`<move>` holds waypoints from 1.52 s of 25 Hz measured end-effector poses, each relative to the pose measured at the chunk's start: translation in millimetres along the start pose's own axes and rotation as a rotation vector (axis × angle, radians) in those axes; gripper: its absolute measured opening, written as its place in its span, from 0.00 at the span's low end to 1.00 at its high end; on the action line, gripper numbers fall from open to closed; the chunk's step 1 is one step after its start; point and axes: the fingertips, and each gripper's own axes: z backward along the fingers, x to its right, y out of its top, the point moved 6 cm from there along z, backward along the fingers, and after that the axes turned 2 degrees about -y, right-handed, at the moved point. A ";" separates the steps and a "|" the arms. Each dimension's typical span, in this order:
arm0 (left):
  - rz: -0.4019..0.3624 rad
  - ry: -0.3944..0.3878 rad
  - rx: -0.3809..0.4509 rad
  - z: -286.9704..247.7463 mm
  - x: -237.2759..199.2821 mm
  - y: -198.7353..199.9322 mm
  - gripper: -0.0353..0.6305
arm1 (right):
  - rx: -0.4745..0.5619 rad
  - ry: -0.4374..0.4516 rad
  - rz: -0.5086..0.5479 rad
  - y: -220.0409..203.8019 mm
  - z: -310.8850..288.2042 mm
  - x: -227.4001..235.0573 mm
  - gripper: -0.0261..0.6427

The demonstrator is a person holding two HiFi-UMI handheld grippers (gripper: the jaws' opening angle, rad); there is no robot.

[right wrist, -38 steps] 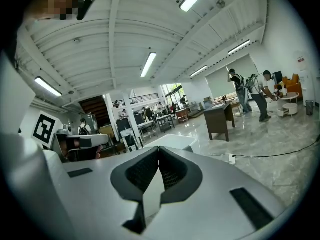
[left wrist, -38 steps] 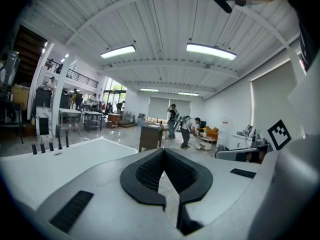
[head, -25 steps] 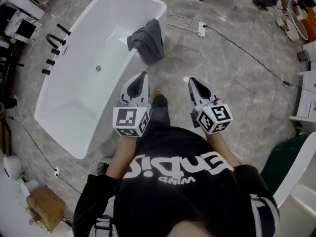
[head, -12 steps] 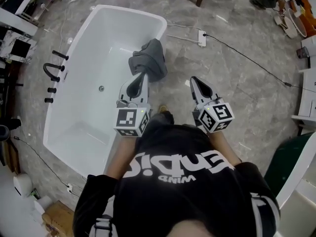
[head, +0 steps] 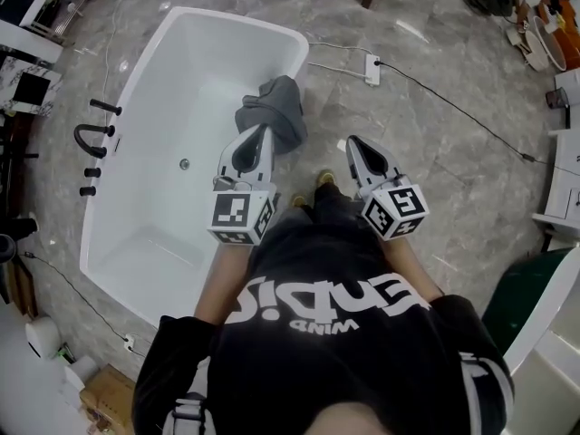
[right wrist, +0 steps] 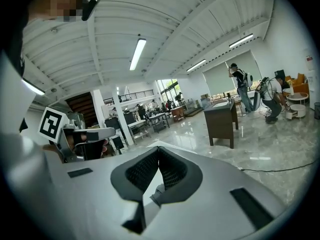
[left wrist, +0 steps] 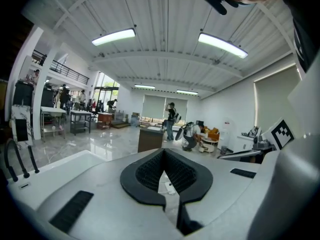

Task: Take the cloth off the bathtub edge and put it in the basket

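A dark grey cloth (head: 281,102) hangs crumpled over the right rim of the white bathtub (head: 237,22), part inside and part down the outer wall. My left gripper (head: 262,129) is shut and empty, and its tip overlaps the cloth's lower edge as seen from above. I cannot tell whether they touch. My right gripper (head: 352,142) is also shut and empty, over the floor to the right of the cloth. The left gripper (left wrist: 163,150) and right gripper (right wrist: 158,148) each show their jaws meeting at the tip in their own views. The cloth is hidden in both gripper views.
Black tap fittings (head: 94,140) stand on the floor left of the tub. A power strip (head: 372,61) with a long cable lies on the marble floor beyond the cloth. A dark green container (head: 524,295) is at the right edge and a cardboard box (head: 107,399) at the bottom left. People stand far off.
I have stepped closer to the tub, so the cloth sits lower in the view. The left gripper's tip has come up to the cloth's lower edge. Both grippers stay shut.
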 end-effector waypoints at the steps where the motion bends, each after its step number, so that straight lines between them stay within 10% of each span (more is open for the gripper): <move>1: 0.003 0.009 -0.001 -4.7 -2.0 0.1 0.07 | -0.002 0.006 0.001 1.9 -4.9 4.0 0.06; 26: 0.038 0.220 0.011 -106.6 -29.6 28.6 0.07 | -0.070 0.226 0.048 57.6 -129.7 89.4 0.06; 38: 0.048 0.192 -0.056 -121.2 -63.0 -7.2 0.07 | -0.115 0.195 0.028 27.3 -165.5 84.5 0.06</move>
